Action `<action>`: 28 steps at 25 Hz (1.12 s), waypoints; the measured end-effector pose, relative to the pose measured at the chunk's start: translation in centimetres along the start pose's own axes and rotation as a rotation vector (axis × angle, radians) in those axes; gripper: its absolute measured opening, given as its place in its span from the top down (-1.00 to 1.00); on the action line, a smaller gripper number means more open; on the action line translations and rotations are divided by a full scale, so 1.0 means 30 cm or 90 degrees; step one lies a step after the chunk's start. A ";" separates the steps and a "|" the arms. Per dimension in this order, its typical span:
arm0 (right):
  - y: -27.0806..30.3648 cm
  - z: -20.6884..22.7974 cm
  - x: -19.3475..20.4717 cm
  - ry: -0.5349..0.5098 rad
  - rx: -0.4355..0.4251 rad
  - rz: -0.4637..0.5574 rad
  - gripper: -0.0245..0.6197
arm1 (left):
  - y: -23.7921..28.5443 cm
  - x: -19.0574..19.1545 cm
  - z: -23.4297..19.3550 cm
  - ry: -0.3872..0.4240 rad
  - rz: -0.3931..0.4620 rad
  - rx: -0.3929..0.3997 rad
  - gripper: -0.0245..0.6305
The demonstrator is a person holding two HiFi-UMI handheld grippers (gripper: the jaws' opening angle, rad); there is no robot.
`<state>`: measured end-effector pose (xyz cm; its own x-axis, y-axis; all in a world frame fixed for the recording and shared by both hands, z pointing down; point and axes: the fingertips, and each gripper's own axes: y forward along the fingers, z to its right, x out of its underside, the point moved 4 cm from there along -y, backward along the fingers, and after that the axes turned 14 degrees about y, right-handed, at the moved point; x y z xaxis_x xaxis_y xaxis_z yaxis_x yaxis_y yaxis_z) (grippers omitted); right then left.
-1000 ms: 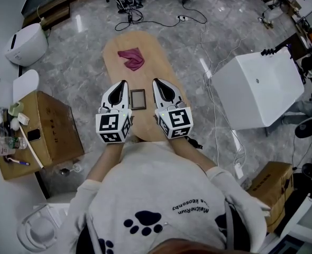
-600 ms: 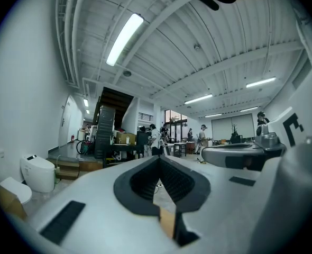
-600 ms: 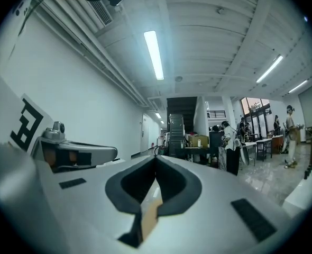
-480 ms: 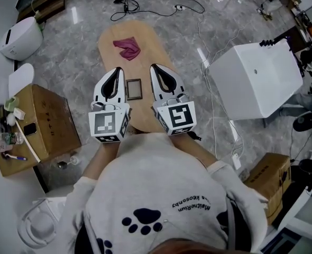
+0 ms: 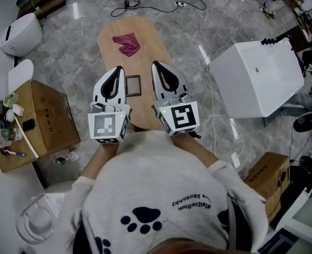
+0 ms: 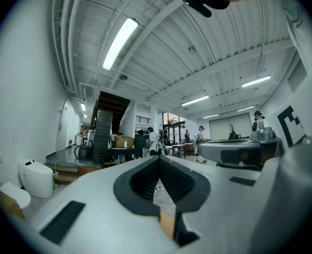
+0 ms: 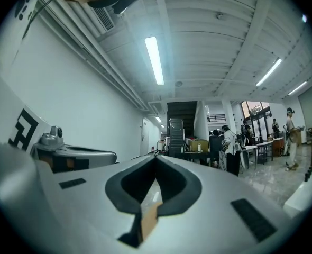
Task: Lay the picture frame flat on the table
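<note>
Rising left gripper (image 5: 119, 69), right gripper (image 5: 157, 64), picture frame (image 5: 133, 84) flat between

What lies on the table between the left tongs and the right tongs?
The picture frame lies flat on the table between the left tongs and the right tongs, as the head view shows.

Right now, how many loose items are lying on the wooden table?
2. The picture frame lies mid-table between the left gripper and right gripper; the red cloth sits crumpled near the far end. The grippers cover parts of the table, so something small may be hidden.
</note>
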<state>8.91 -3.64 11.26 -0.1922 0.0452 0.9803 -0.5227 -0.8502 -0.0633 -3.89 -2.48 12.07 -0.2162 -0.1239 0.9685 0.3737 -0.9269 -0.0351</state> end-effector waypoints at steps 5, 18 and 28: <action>-0.005 0.015 0.015 -0.004 -0.011 -0.012 0.89 | 0.004 0.005 0.022 0.001 -0.002 -0.009 0.90; -0.044 0.057 0.074 0.019 -0.044 -0.038 0.89 | 0.005 0.059 0.121 -0.034 -0.012 0.005 0.90; -0.050 0.077 0.088 0.028 -0.050 -0.042 0.89 | 0.010 0.054 0.129 -0.029 -0.012 -0.003 0.90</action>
<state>11.10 -3.47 14.38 -0.1902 0.1236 0.9739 -0.5989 -0.8007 -0.0153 -0.64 -1.61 14.57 -0.1821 -0.0904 0.9791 0.3662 -0.9304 -0.0178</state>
